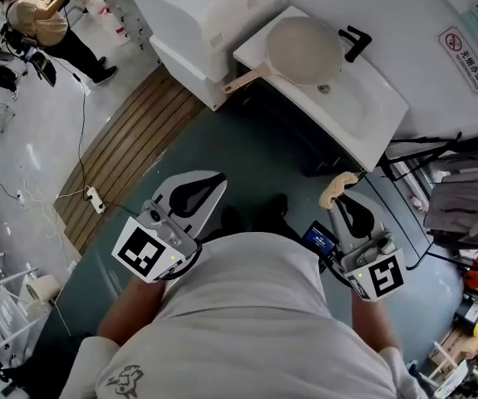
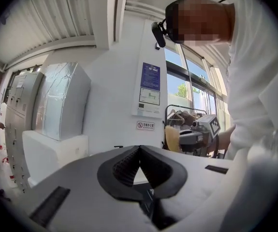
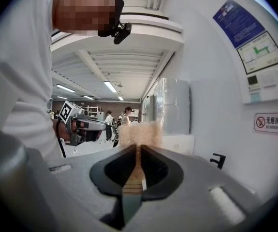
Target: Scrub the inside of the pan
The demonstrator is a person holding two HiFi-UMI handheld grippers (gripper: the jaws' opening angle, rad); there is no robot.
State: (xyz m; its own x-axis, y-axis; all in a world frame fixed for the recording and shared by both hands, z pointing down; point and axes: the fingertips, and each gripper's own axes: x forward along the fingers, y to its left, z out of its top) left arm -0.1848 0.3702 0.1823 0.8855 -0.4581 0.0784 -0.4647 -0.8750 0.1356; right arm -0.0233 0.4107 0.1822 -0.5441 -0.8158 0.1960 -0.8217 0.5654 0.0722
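You hold both tongs close in front of your chest, side by side and apart from each other. Your left tongs (image 2: 139,148) are fully closed, the black pads meeting at the tips with nothing between them. Your right tongs (image 3: 139,148) are clamped on a beige scrub pad (image 3: 139,132), gripped edge-on so that its fuzzy body sticks out past the tips. In the head view the pad's free end curls over toward the left tongs' side.

Below both tongs lies a dark teal floor (image 1: 247,152). A strip of wooden slats (image 1: 130,140) runs off to the left of the left tongs, with a white power strip (image 1: 96,199) near its closer end.

Ahead of both tongs, well apart from them, stands a white sink (image 1: 372,110). The pan (image 1: 303,50) lies in its basin with its pale inside facing up. Its copper-coloured handle (image 1: 245,79) reaches out over the sink's rim toward the left tongs' side. A black tap (image 1: 353,43) stands just beside the pan, on the right tongs' side. A large white box-shaped unit (image 1: 205,11) sits next to the sink, ahead of the left tongs. Farther off on that same side, a person (image 1: 39,19) stands in the room.
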